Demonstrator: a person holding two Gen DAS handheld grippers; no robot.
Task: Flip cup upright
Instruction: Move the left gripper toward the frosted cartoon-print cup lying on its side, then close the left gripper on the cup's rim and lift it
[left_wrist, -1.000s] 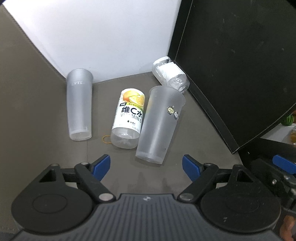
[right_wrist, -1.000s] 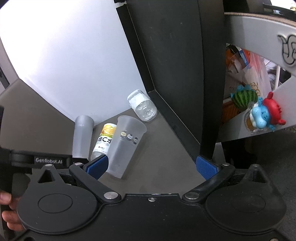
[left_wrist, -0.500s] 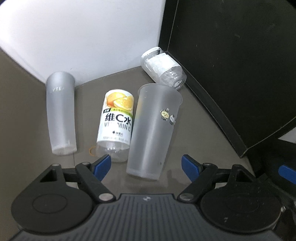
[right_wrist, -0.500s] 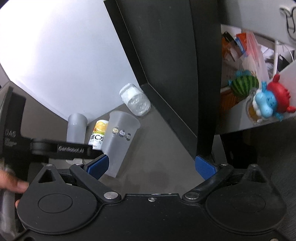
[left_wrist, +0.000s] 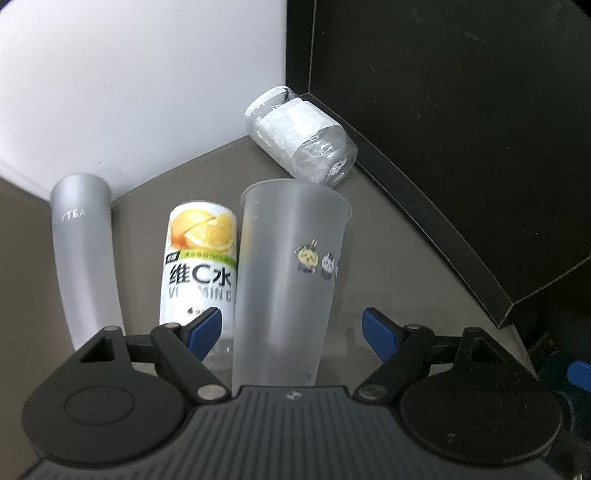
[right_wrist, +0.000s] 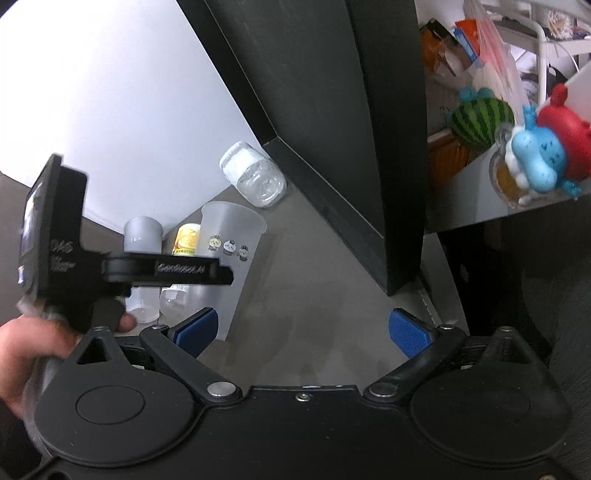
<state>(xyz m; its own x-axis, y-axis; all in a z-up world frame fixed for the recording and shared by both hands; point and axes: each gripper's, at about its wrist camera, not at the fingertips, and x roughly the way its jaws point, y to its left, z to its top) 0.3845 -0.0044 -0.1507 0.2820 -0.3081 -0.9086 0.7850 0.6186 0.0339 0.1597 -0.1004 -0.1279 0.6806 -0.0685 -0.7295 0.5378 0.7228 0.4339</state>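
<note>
The cup's (left_wrist: 284, 280) base is hidden behind the left gripper's (left_wrist: 291, 328) body (print too small).

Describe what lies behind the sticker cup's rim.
Behind the sticker cup lies a clear bottle on its side, against the black panel. Whether they touch cannot be told.

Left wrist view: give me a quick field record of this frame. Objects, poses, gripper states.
target: frosted cup with cartoon stickers, lying on its side, rim pointing away from the camera
left gripper: open, jaws straddling the cup's base end, not closed on it
right gripper: open, holding nothing, set back from the objects
neighbours: vitamin C bottle lying directly left of the cup; grey tea cup lying further left; clear labelled bottle lying by the black panel
surface: grey table
contact: cannot tell if fingers touch the cup
</note>
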